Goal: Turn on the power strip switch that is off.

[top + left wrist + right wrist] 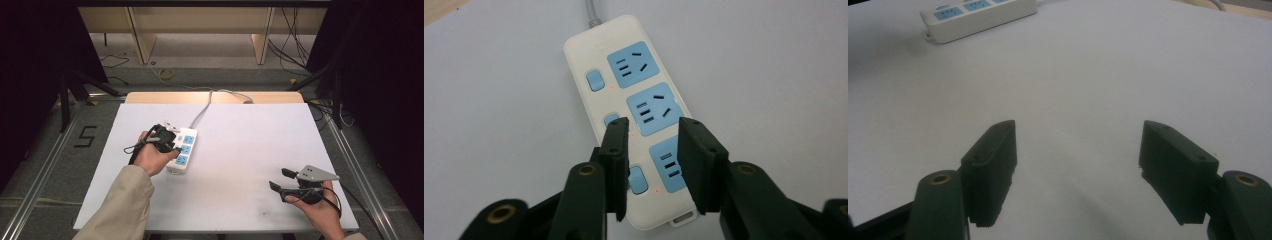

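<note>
- power strip (pixel 183 150) lies left of centre on the table (pixel 240 150), long axis running away from the person, cord (pixel 202 107) at the far end.
- left gripper (pixel 651 150) hovers over it, jaws partly apart, grasping nothing.
- right gripper (pixel 1078 165) spread wide, empty, near the right edge.

A white power strip (pixel 183 149) lies flat on the white desk (pixel 250 150), left of centre. It has three pale blue sockets (pixel 654 108) in a row, each beside a small blue switch (pixel 595 80). Its grey cord (pixel 202 109) runs toward the far edge.

Dim, soft overhead light; bg dark
</note>
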The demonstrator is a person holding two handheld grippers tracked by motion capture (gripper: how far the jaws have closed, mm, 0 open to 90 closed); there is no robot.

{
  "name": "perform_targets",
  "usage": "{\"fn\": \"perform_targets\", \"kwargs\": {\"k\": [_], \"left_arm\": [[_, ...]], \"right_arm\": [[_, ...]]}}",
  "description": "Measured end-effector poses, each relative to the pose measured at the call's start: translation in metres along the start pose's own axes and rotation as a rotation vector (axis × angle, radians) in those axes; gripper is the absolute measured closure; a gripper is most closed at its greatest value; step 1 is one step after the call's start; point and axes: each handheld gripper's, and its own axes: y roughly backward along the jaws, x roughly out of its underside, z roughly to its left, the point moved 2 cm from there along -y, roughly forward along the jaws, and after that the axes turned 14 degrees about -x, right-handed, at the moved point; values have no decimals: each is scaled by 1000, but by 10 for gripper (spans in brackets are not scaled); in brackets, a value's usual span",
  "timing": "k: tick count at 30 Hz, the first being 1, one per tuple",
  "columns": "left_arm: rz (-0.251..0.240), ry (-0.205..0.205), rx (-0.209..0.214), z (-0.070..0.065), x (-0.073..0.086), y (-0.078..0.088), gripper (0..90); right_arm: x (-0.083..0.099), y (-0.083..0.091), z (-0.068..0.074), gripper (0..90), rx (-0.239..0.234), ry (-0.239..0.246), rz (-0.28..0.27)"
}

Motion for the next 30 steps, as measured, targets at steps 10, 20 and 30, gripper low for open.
{"fn": "perform_targets", "kwargs": {"k": [10,20,30], "left_arm": [[-52,-2,22,0,10,7,524],[-88,22,38,-1,25,11,406],[-118,41,55,-2,40,15,315]], "right_arm": [[0,0,1,322,1,-4,1],[0,0,1,321,1,1,1],[0,0,1,321,-1,1,-1]]}}
